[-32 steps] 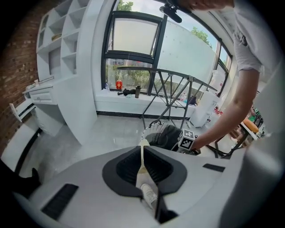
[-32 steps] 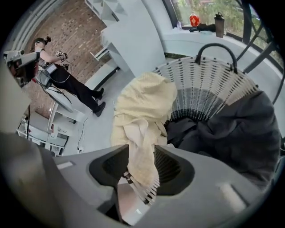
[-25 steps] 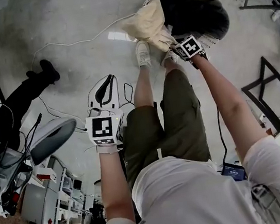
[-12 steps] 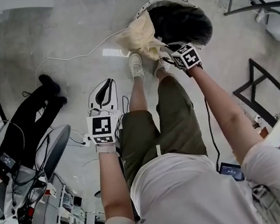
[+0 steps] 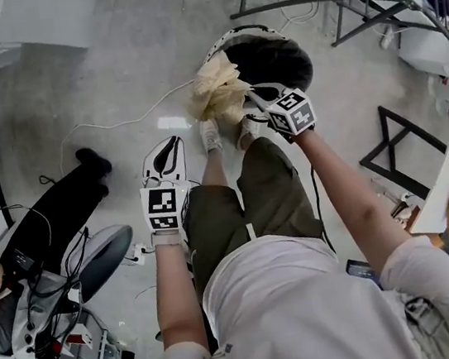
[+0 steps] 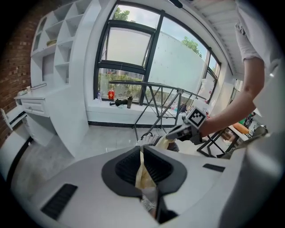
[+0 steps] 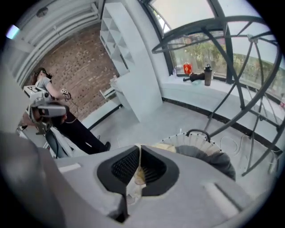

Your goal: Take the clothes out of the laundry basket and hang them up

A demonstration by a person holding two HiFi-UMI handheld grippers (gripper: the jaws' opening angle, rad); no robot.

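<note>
My right gripper [image 5: 252,95] is clamped hard on the cream cloth [image 5: 215,90]. In the right gripper view the pads pinch a fold of it with no gap to speak of. The cloth hangs in a bunch off the jaw tips, at the near-left rim of the basket [image 5: 228,35] and over my shoes [image 5: 210,135]. Whether it touches the rim, I can't tell. Dark clothes [image 5: 273,58] fill the basket.

My left gripper [image 5: 166,148] is lower in the head view, out by my left knee and well apart from the cloth. Its jaws are pressed together. A pale sliver shows in the seam between them, and I can't tell what it is.

The rack [image 7: 230,62] stands past the basket, by the window. Someone in black trousers [image 5: 54,216] sits off to my left.
</note>
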